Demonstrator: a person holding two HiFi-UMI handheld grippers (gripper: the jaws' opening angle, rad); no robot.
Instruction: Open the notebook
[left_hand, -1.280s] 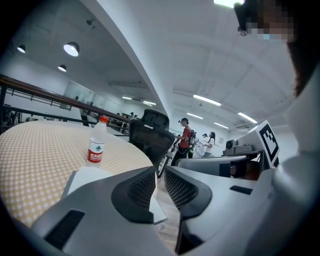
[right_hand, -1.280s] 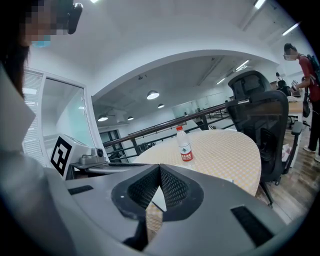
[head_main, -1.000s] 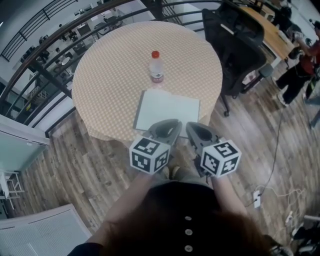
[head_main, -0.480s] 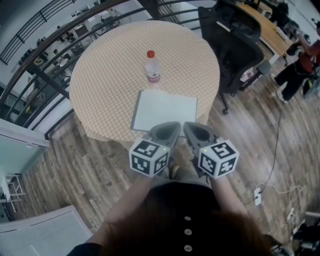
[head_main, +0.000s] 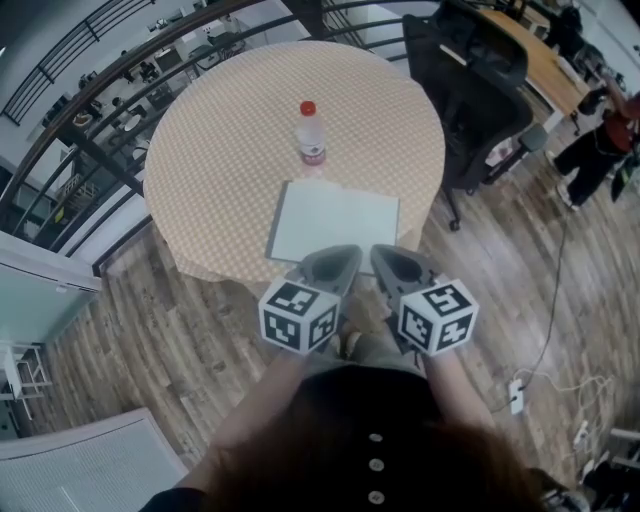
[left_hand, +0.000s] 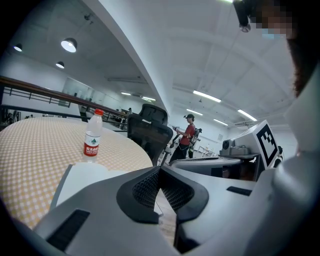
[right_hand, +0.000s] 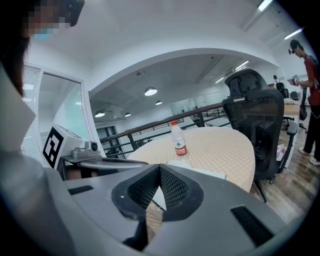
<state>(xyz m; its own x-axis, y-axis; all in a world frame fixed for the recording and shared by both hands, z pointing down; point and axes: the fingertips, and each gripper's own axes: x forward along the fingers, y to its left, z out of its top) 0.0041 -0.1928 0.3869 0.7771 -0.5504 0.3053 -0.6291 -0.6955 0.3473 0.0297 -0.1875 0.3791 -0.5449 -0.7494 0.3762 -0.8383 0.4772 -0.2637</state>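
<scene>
A closed notebook with a pale cover lies flat near the front edge of a round table with a checked cloth. It also shows in the left gripper view as notebook and in the right gripper view as notebook. My left gripper and right gripper hover side by side just short of the notebook's near edge, not touching it. The left gripper is shut with nothing in it. The right gripper is shut and empty too.
A water bottle with a red cap stands upright just beyond the notebook. A black office chair is at the table's right. A railing curves behind the table. A person stands far right. A power strip lies on the wood floor.
</scene>
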